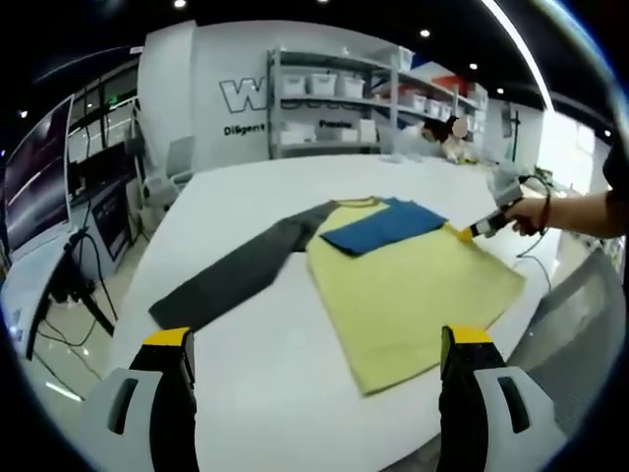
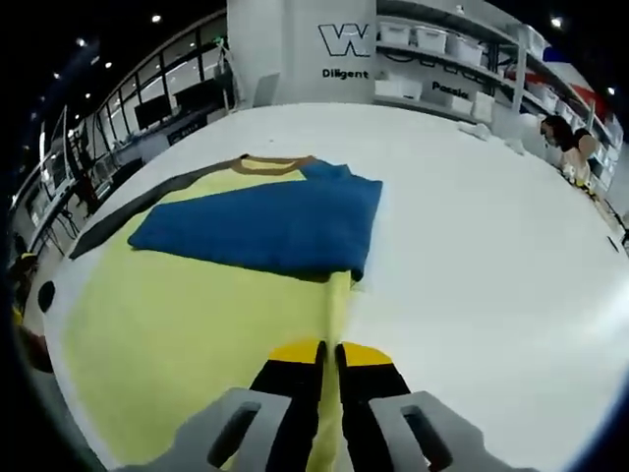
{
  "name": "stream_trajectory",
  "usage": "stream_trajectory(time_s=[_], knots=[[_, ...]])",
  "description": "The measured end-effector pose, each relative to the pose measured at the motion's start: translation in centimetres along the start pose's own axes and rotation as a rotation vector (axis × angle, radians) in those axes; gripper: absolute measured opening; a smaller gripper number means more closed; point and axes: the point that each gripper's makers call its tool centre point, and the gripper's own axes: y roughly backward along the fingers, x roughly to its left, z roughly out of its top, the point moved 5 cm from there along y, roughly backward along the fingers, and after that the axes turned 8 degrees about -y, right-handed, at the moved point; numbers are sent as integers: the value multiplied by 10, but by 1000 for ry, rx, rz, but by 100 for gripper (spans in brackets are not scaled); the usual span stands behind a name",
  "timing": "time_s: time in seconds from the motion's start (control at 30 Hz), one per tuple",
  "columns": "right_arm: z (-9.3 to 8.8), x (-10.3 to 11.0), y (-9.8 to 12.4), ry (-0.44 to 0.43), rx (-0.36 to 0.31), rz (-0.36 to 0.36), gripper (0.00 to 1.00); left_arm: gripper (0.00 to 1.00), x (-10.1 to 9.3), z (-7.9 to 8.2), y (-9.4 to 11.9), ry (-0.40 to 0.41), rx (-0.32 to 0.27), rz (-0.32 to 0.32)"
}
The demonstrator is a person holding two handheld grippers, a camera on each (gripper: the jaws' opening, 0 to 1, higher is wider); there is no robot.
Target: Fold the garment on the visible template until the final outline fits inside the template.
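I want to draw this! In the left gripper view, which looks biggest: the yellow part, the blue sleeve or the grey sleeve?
1. Yellow part, clearly biggest.
2. Grey sleeve.
3. Blue sleeve, though it lies farther away, so that's unsure.

We see yellow garment (image 2: 187, 324) flat on white table (image 2: 472, 246); blue sleeve (image 2: 260, 228) folded across chest, grey sleeve (image 1: 236, 275) extended; edge between right fingertips (image 2: 295, 356).

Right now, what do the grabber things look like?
Each gripper has two light grey jaws with black inner fingers and yellow tips. The left gripper shows them wide apart; the right gripper shows them together. Seen from the left gripper view, the right gripper is grey with a yellow tip, and a thin cable trails from it.
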Motion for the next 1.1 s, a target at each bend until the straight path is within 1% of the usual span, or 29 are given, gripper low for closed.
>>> stream_trajectory(time_s=[0.07,0.13,0.27,0.43,0.7,0.83,1.1], knots=[[1,1,1,0,9,8,0,99,1,0,-1,3,-3,5],[1,0,0,20,18,18,0,99,3,0,-2,11,-2,9],[2,-2,0,39,35,33,0,99,5,-1,-4,11,9,17],[7,-12,-2,49,35,28,0,98,5,-3,-9,18,21,14],[12,-25,-4,34,44,11,0,97,14,-5,-13,34,32,37],[13,-31,-5,17,41,-3,0,97,21,-7,-15,59,40,55],[14,-40,-4,-2,42,-19,0,96,29,-9,-17,69,45,73]])
